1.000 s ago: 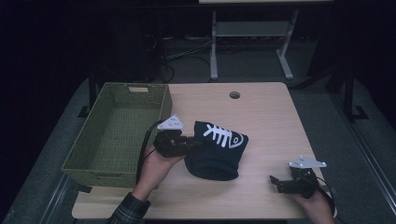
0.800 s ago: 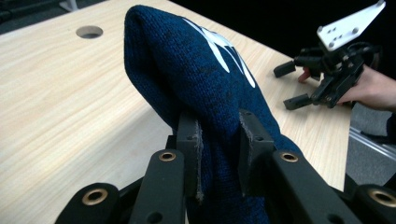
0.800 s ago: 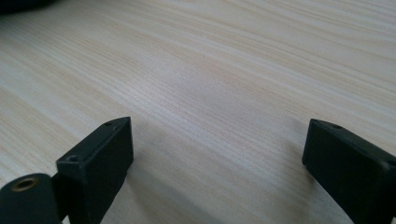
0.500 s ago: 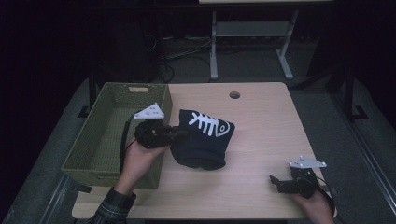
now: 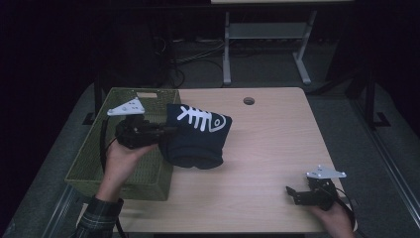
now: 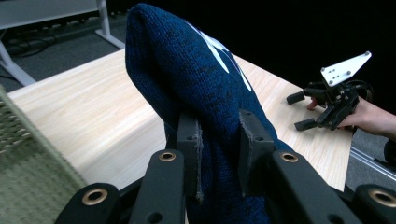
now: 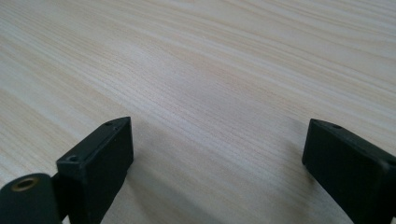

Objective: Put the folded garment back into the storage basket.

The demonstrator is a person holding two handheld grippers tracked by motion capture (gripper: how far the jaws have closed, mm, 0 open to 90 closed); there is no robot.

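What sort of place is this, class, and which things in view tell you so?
Probably a lab or workshop set up for recording, not a home: a plain wooden table with a cable hole, loose cables on the dark floor behind, and a hand-held gripper clamping a blue hat beside a green basket.

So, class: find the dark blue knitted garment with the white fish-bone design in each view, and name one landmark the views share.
High view: the blue garment hangs left of centre, by the green basket's right rim, held by the left gripper.
Left gripper view: it runs up the centre, pinched between the jaws.
Right gripper view: not in it.
Shared landmark: the wooden table.
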